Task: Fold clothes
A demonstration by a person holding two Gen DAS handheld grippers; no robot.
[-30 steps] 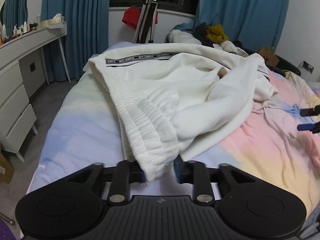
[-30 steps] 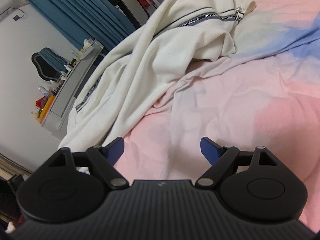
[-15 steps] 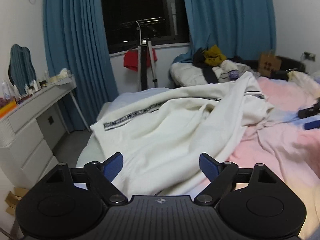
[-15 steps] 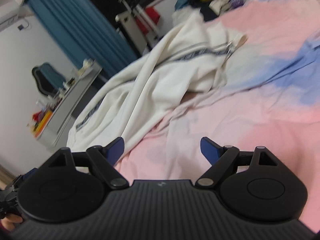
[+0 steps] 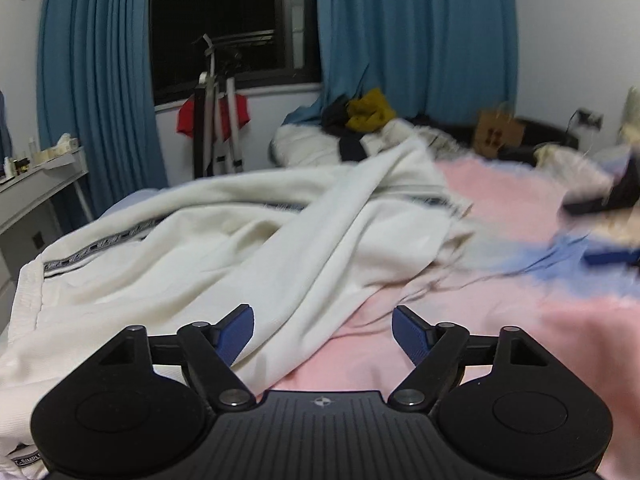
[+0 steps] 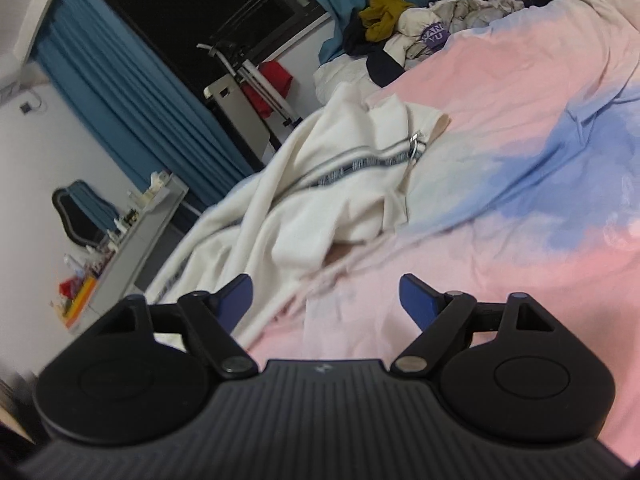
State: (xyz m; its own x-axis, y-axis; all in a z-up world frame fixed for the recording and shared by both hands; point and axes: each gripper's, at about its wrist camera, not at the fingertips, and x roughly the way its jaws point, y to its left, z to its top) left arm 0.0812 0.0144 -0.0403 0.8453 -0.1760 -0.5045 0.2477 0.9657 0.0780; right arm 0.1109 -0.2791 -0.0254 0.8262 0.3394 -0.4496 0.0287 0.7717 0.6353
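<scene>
A cream-white garment (image 5: 248, 240) with a dark lettered stripe lies rumpled across the bed, its ribbed hem at the near left. It also shows in the right wrist view (image 6: 320, 200), with a metal zip pull at its far end. My left gripper (image 5: 323, 330) is open and empty, low over the garment's near edge. My right gripper (image 6: 326, 298) is open and empty above the pink sheet, just right of the garment; it shows blurred at the right edge of the left wrist view (image 5: 608, 224).
The bed has a pink and blue sheet (image 6: 520, 208). A pile of other clothes (image 5: 360, 120) lies at the far end by the blue curtains. A white dresser (image 6: 132, 240) with small items stands left of the bed. A folded rack (image 5: 212, 128) stands under the window.
My left gripper let go of the garment's ribbed hem, opened and lifted, now looking level across the bed. The right gripper stayed open and tilted toward the far end of the bed.
</scene>
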